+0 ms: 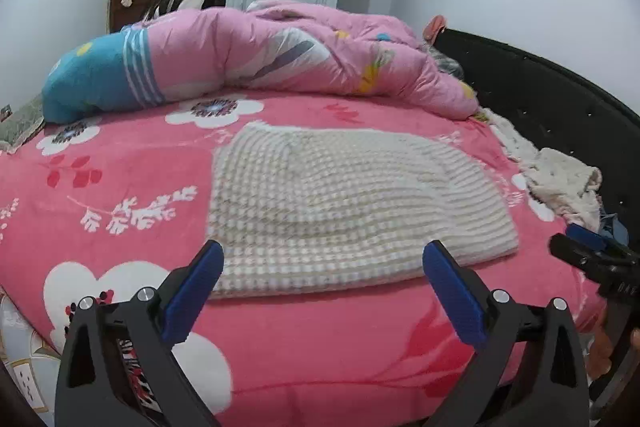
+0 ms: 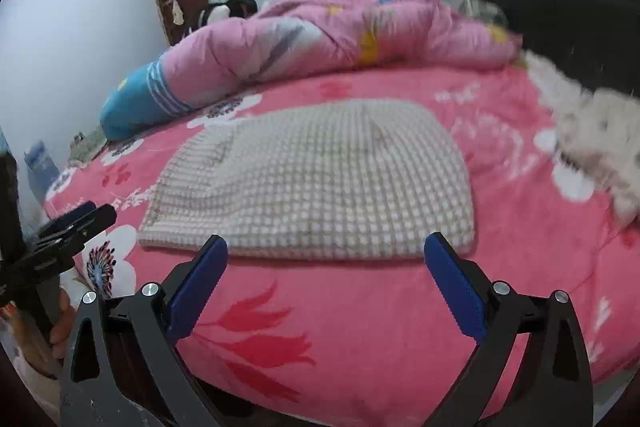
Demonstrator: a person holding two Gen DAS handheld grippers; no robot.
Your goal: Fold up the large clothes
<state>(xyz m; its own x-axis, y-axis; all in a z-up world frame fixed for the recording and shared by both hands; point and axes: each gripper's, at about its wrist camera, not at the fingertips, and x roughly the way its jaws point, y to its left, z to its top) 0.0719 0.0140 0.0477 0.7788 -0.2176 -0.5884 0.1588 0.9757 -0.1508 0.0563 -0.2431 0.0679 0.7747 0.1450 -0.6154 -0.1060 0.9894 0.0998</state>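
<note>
Nearest the lens, the left gripper (image 1: 323,257) holds its blue fingers (image 1: 192,297) wide apart with nothing between them, above the near edge of the pink flowered bed (image 1: 120,187). The right gripper (image 2: 326,251) is spread the same way and also empty. The folded cream knitted garment (image 1: 344,211) lies flat on the bed just beyond both, with a rumpled pink quilt (image 1: 288,55) behind it and a fluffy white cloth (image 1: 560,179) by the dark headboard (image 1: 560,95).
</note>
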